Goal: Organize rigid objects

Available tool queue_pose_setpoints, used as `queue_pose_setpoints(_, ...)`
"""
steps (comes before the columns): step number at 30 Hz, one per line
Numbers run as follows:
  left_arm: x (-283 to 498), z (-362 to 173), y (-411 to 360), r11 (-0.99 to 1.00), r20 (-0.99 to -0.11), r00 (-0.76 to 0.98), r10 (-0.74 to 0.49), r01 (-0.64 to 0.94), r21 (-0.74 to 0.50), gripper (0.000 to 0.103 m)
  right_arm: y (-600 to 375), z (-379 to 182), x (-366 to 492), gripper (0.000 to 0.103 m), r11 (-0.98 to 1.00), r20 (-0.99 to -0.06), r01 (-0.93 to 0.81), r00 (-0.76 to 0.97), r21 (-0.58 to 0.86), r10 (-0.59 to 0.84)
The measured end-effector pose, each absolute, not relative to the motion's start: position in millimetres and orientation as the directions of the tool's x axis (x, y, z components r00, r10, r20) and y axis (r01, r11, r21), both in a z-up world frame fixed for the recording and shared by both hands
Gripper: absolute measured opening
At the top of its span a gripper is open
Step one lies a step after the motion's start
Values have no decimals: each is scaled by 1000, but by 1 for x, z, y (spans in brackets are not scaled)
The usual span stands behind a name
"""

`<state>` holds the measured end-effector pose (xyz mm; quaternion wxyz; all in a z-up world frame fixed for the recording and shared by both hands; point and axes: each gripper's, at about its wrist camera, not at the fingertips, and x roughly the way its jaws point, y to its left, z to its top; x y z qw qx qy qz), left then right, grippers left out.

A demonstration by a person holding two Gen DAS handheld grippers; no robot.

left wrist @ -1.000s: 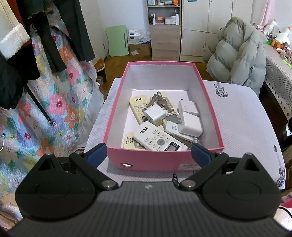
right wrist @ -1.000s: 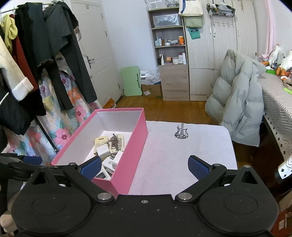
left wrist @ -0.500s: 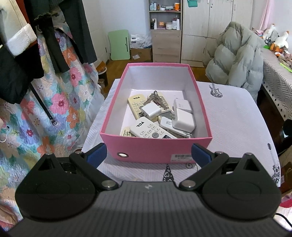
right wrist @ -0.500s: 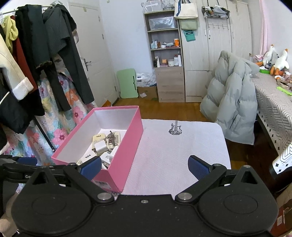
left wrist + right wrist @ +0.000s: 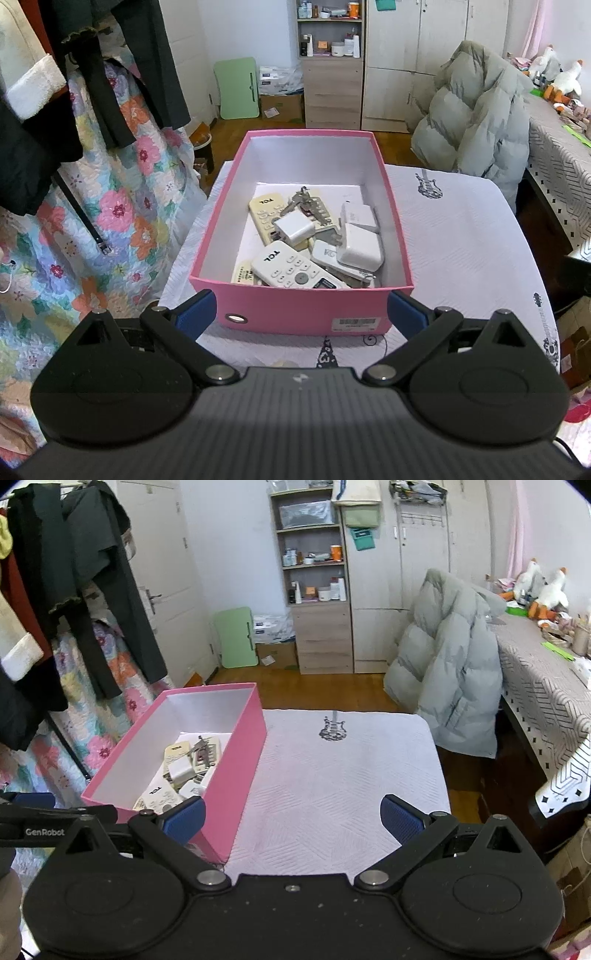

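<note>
A pink box [image 5: 303, 312] stands on the white-clothed table [image 5: 461, 236]. It holds a white TCL remote [image 5: 295, 271], a cream remote [image 5: 264, 212], a white charger cube [image 5: 294, 229], a larger white adapter [image 5: 360, 248] and a bunch of keys [image 5: 308, 205]. My left gripper [image 5: 301, 317] is open and empty, just in front of the box's near wall. My right gripper [image 5: 293, 818] is open and empty, above the table to the right of the box [image 5: 240, 760]. The left gripper's arm [image 5: 44, 819] shows at the right wrist view's left edge.
A clothes rack with dark coats [image 5: 74, 590] and a floral quilt [image 5: 110, 206] hang to the left. A chair with a grey puffer jacket [image 5: 454, 664] stands behind the table. A patterned bed [image 5: 546, 686] is at the right. Shelves and cupboards [image 5: 317, 590] line the far wall.
Both grippers have drawn back and risen away from the box, which now looks smaller and farther. Both stay open and empty. The box contents have not moved.
</note>
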<state>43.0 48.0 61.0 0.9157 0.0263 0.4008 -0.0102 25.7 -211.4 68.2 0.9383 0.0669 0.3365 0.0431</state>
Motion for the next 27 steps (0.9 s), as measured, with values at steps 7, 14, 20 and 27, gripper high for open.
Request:
queue_pose_setpoints(7,43,56,40,998,-736,677,-3,44,36,100,-214,66,22,102,988,-620,-49,773,150,132)
queue_pose_setpoints(14,40,53,34,998,-726,688,6,41,47,100,-215,63,22,102,987,-630,-50,764,151,136)
queue_pose_setpoints(20,38,54,33,998,-723,691,-1,44,41,100,-220,62,19,102,988,-627,-41,769,148,125)
queue_pose_setpoints(27,35,53,27,997,-716,698,-2,57,53,100,-223,56,17,102,988,-620,-29,776,153,119)
